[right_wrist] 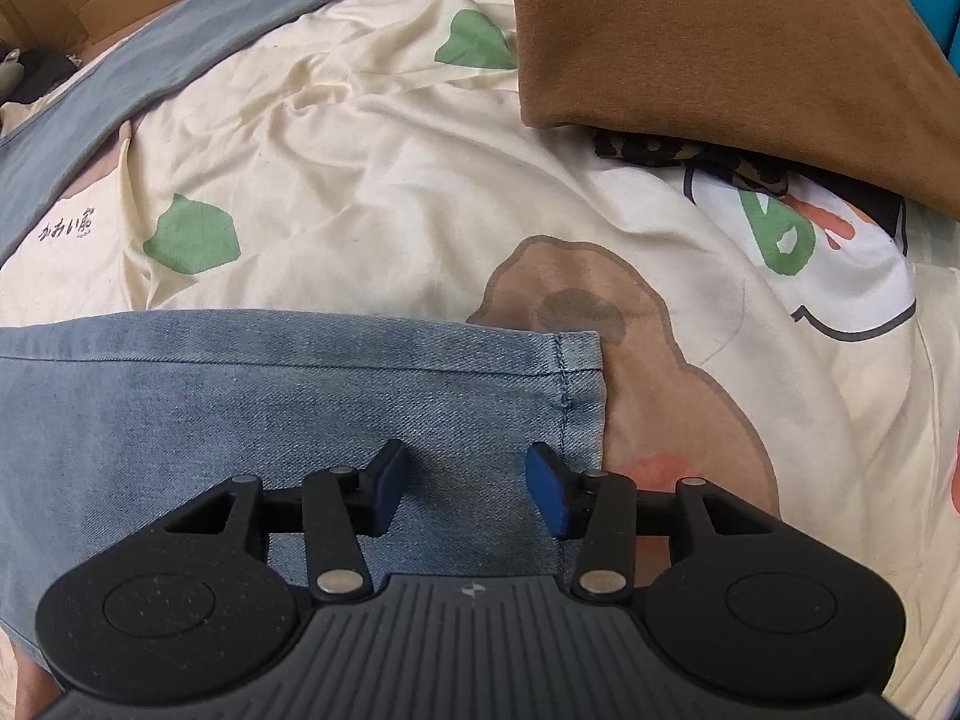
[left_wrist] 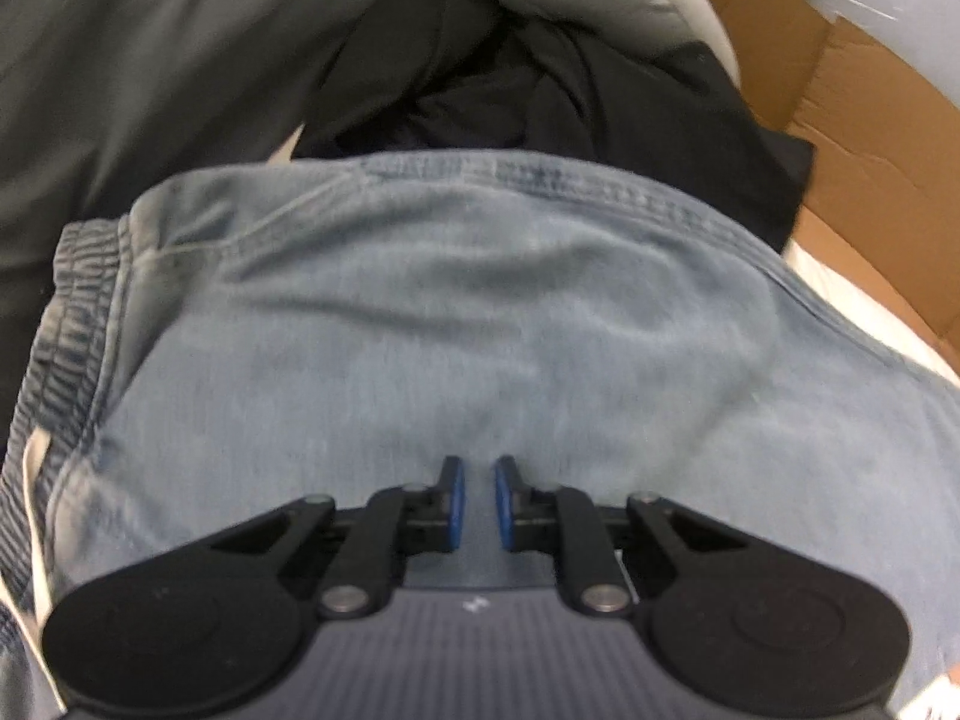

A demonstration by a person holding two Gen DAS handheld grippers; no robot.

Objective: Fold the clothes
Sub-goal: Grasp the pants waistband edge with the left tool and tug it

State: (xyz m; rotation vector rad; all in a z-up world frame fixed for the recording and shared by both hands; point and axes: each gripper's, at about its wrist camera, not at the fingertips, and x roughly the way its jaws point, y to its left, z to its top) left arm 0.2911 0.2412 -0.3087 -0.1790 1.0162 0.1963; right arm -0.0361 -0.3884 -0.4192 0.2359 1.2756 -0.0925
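Right gripper (right_wrist: 468,489): your jaws stand apart over the jeans (right_wrist: 288,414) hem, pads not pressing; I judge you just let the leg lie flat.
Left gripper (left_wrist: 478,501): jaws nearly together above the jeans seat; no cloth seen between them.
Jeans: spread on the sheet (right_wrist: 372,180), near the brown cloth (right_wrist: 720,42).
Writing: small black characters on the sheet, left of jeans; unreadable.

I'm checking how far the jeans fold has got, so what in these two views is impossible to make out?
- Left wrist view: motion blur; whether the left gripper, jaws nearly closed, pinches the jeans is unclear.
- Left wrist view: the dark clothes behind the waistband are blurred, unidentifiable.
- Right wrist view: the right gripper covers the denim leg beneath it.
- Right wrist view: the brown garment hides part of the bedsheet print.
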